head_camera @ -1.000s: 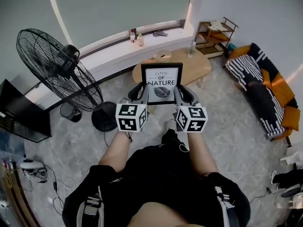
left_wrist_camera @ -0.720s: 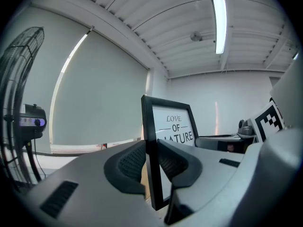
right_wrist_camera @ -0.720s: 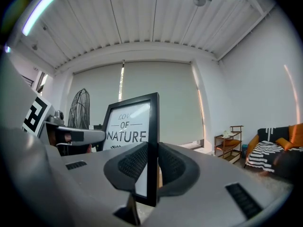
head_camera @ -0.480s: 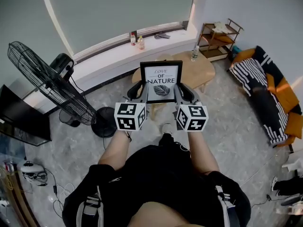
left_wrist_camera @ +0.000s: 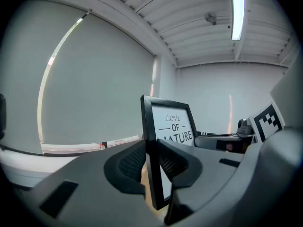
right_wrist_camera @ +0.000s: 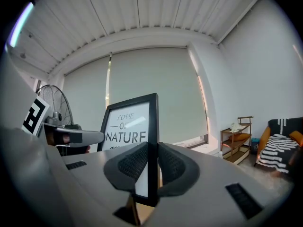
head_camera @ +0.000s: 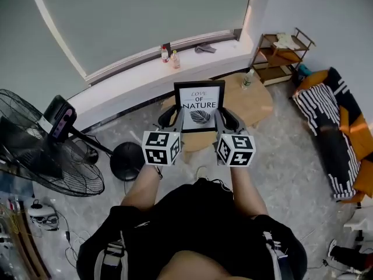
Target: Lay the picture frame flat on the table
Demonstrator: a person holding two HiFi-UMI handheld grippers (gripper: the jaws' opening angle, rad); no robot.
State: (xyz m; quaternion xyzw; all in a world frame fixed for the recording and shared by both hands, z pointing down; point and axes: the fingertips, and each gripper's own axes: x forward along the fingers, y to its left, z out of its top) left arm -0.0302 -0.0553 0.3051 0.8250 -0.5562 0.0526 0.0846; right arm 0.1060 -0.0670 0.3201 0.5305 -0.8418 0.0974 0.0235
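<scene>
We hold the picture frame (head_camera: 199,105) upright in the air, over the wooden desk (head_camera: 256,100) in the head view. Our left tongs (head_camera: 173,116) grip its left edge, and our right tongs (head_camera: 221,116) grip its right edge.

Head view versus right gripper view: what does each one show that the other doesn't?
Only the head view shows the person's arms and lap, and the bottles on the sill. Only the right gripper view shows the ribbed ceiling and, close up, the right hand-held gripper clamped on the edge of the frame. Both show the frame, the fan, the shelf and the striped sofa.
</scene>
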